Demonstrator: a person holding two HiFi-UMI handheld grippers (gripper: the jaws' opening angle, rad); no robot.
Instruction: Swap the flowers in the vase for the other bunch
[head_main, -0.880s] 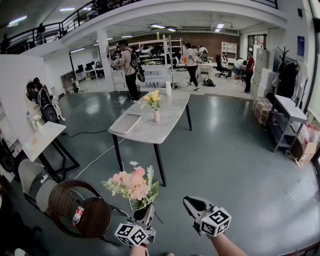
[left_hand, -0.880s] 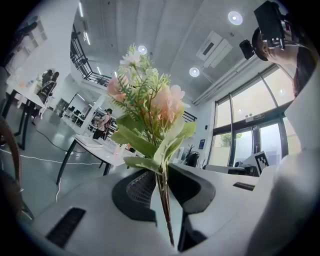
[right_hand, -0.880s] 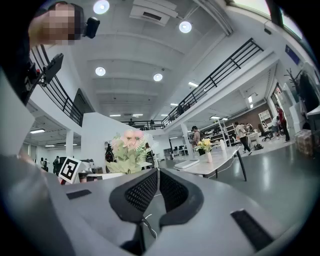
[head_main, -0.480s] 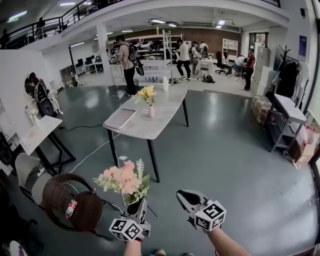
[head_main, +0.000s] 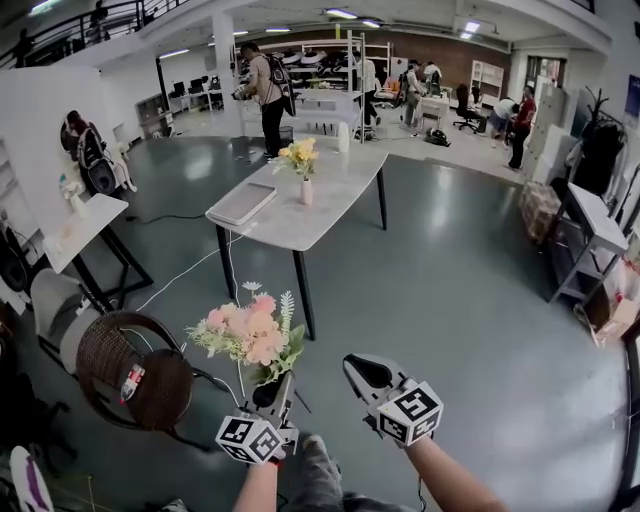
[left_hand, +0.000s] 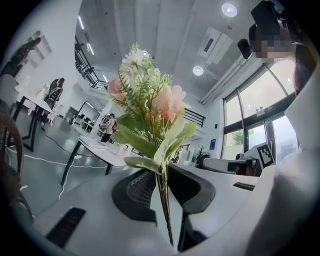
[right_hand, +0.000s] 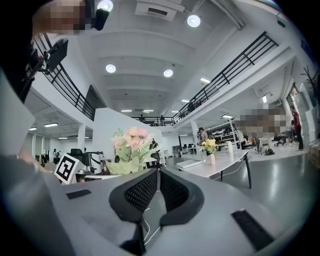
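Observation:
My left gripper (head_main: 272, 392) is shut on the stems of a pink flower bunch (head_main: 248, 335) with green leaves, held upright at the bottom of the head view. In the left gripper view the bunch (left_hand: 147, 112) rises from between the pads, stems pinched. My right gripper (head_main: 358, 372) is shut and empty beside it, to the right; its pads meet in the right gripper view (right_hand: 157, 186). Far ahead, a small pale vase (head_main: 306, 191) with yellow flowers (head_main: 299, 153) stands on a long marble-topped table (head_main: 320, 215). The vase (right_hand: 211, 159) also shows in the right gripper view.
A grey flat tray or laptop (head_main: 241, 203) lies on the table near the vase. A brown wicker chair (head_main: 135, 378) stands close at my left, a white desk (head_main: 75, 238) further left. Several people stand in the background. Grey floor stretches between me and the table.
The table with the vase has come a little nearer and the view has tilted down; both grippers keep their places and the pink bunch stays held.

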